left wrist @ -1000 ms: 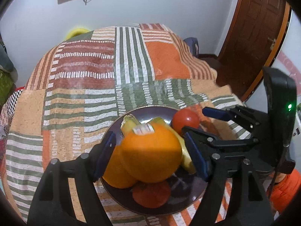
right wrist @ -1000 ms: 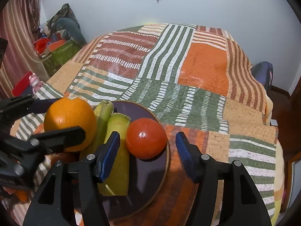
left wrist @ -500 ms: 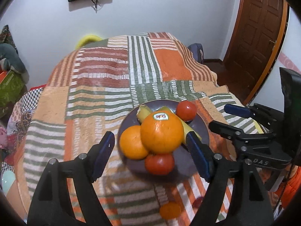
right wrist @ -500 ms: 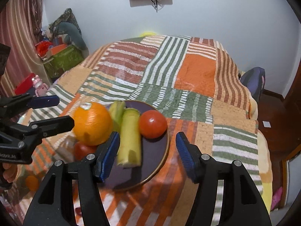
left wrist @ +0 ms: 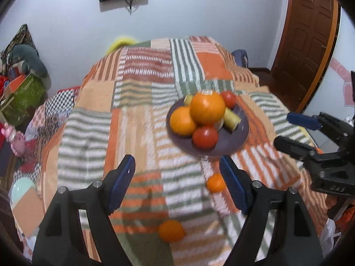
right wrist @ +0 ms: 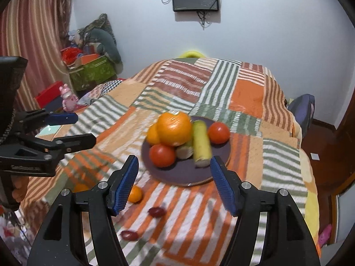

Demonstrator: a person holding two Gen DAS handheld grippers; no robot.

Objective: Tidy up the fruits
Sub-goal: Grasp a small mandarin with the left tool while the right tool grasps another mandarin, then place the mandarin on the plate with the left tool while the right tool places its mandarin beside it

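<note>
A dark plate (left wrist: 240, 130) (right wrist: 184, 176) sits on the striped patchwork bedspread. On it lie a big orange (left wrist: 207, 108) (right wrist: 174, 128), a smaller orange (left wrist: 182, 120), two red tomatoes (left wrist: 205, 136) (right wrist: 218, 132) and yellow banana pieces (right wrist: 200, 144). Two small oranges (left wrist: 215, 182) (left wrist: 172, 230) lie loose on the cloth near me. My left gripper (left wrist: 177, 184) is open and empty, back from the plate. My right gripper (right wrist: 174, 184) is open and empty, just short of the plate's near rim.
Two dark red small fruits (right wrist: 157, 211) (right wrist: 129, 235) and a small orange (right wrist: 135, 194) lie on the cloth in front of the right gripper. A green box (right wrist: 93, 72) stands at the left wall. A wooden door (left wrist: 308, 40) is at right.
Both grippers have pulled back and up from the plate. The left gripper has let go of the big orange, which now rests on the pile. Loose fruit on the cloth has come into view.
</note>
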